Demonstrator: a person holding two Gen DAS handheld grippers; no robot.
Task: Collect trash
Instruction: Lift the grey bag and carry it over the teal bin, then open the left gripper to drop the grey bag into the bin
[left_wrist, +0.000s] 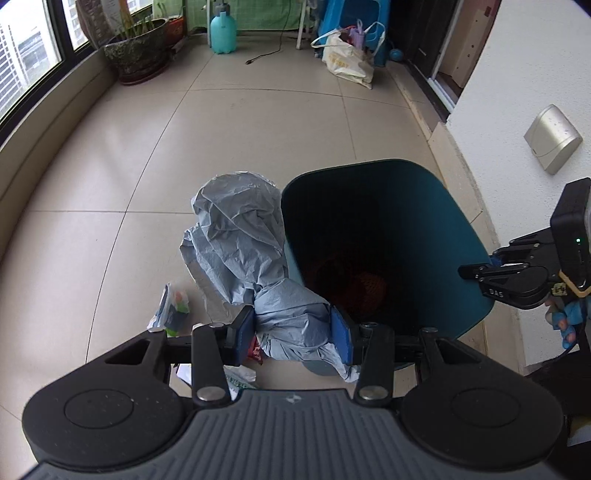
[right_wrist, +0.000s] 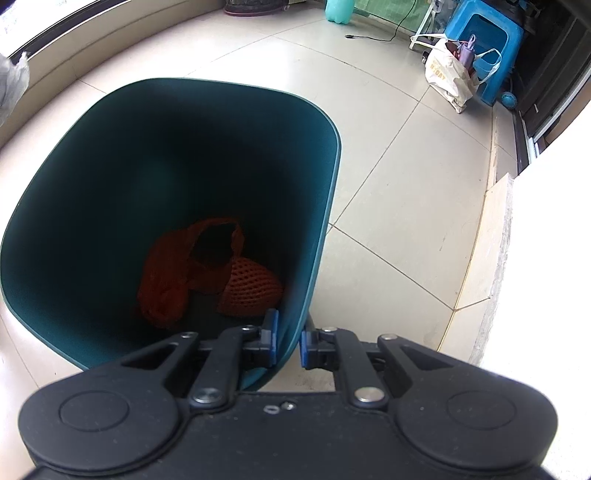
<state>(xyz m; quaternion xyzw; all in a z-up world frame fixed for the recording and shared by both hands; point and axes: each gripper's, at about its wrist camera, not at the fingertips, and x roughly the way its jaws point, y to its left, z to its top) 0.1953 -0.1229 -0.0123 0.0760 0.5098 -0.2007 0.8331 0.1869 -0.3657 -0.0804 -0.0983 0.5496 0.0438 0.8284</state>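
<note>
A dark teal trash bin (left_wrist: 424, 206) stands on the tiled floor, tilted toward me. My left gripper (left_wrist: 293, 330) is shut on a crumpled grey-blue plastic bag (left_wrist: 240, 240) and holds it just left of the bin's rim. My right gripper (right_wrist: 288, 341) is shut on the bin's near wall (right_wrist: 291, 280), one finger inside and one outside; it also shows in the left wrist view (left_wrist: 476, 271). An orange net bag (right_wrist: 207, 273) lies at the bottom of the bin.
Small wrappers (left_wrist: 173, 306) lie on the floor left of the bin. A white wall (left_wrist: 517, 92) is close on the right. A potted plant (left_wrist: 138, 51), teal sprayer bottle (left_wrist: 222, 33), white tote bag (left_wrist: 347, 59) and blue stool (right_wrist: 484, 40) stand at the far end.
</note>
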